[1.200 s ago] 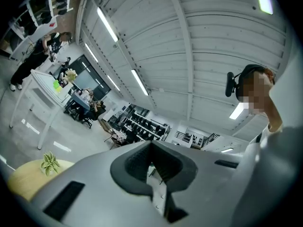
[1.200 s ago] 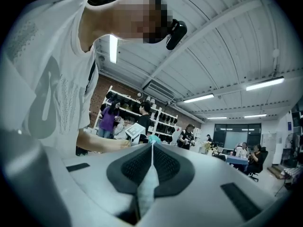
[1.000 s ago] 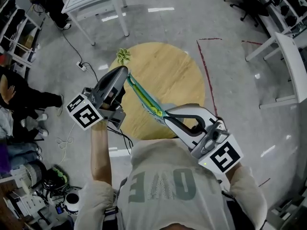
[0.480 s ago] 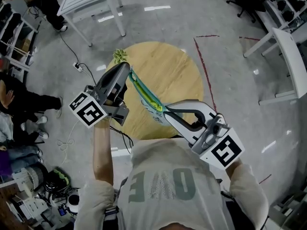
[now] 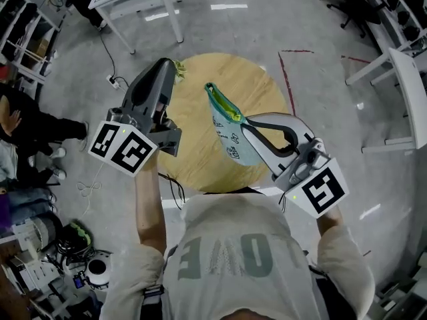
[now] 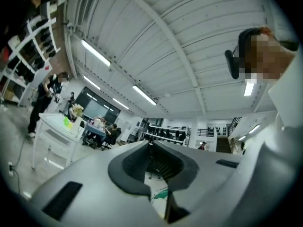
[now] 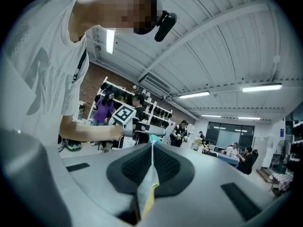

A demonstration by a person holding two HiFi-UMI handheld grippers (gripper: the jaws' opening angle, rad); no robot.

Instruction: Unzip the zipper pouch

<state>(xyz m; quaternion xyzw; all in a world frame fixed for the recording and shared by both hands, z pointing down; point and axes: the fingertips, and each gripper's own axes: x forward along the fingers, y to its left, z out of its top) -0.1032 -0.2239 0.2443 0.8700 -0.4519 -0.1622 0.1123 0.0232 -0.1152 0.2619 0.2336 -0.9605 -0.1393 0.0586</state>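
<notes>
Head view: the left gripper [image 5: 167,63], jaws together on nothing, stands apart from the pouch [image 5: 230,135] above the round table [image 5: 193,105]. The right gripper [image 5: 248,127] pinches the pouch's side, probably to steady it, so that it hangs with its zipper edge toward the left gripper.

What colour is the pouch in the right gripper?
The pouch is pale blue with dark print and a green-yellow zip edge; clearest in the head view.

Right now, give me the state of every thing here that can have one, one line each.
left claw, shut, empty
right claw, shut on pouch
pouch, hanging over table, apart from left claw; whether unzipped, unclear
</notes>
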